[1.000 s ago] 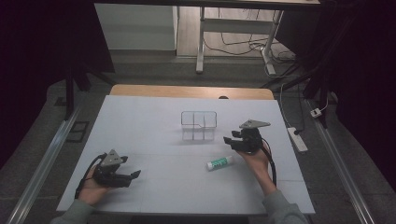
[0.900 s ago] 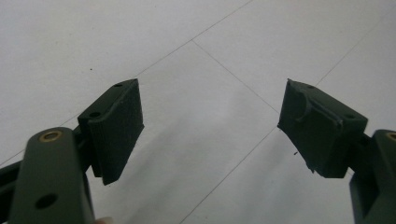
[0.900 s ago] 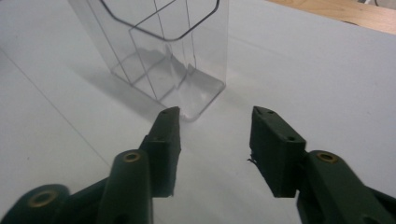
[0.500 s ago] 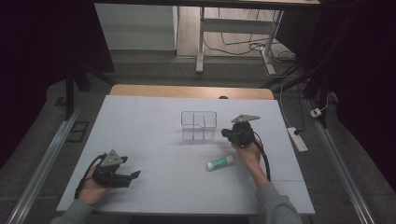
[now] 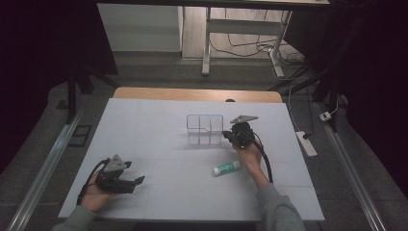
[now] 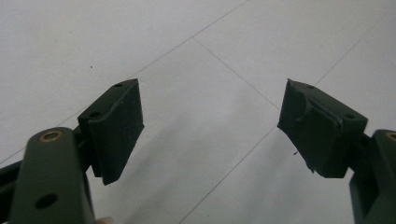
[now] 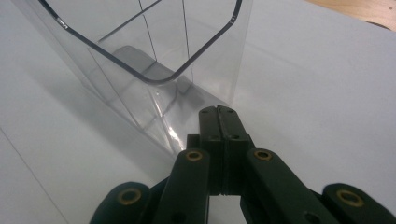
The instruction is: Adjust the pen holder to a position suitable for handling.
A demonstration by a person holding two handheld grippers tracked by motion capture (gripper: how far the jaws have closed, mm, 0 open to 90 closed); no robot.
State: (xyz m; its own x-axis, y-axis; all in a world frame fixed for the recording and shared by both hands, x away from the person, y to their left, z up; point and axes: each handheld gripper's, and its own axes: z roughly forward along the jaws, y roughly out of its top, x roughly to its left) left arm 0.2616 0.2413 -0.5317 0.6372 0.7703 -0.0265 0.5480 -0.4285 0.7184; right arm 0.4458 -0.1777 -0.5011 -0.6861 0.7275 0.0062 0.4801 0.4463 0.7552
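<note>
From the high view, my right claw (image 5: 230,137) sits just beside the right end of the clear organizer (image 5: 205,129), which stands upright toward the far middle of the white tabletop (image 5: 159,120). A white tube with a green label (image 5: 226,168) lies on the tabletop nearer me, close under my right hand (image 5: 248,154). My left claw (image 5: 135,182) rests low at the near left, well apart from everything.

In the left gripper view, my left claw (image 6: 210,135) gapes wide with nothing in it, bare tabletop (image 6: 233,56) beneath.

In the right gripper view, my right claw (image 7: 218,113) has just been closing and now its jaws are pressed flat together with nothing between them, the tips right at the lower corner of the organizer (image 7: 154,60); whether they touch it I cannot tell.

My worry: the organizer looks light and thin-walled, so a nudge from my closed tips could slide it away or tip it rather than place it.

The organizer is transparent plastic with a dark-looking rim, rounded corners and inner dividers forming several compartments, all apparently empty.
</note>
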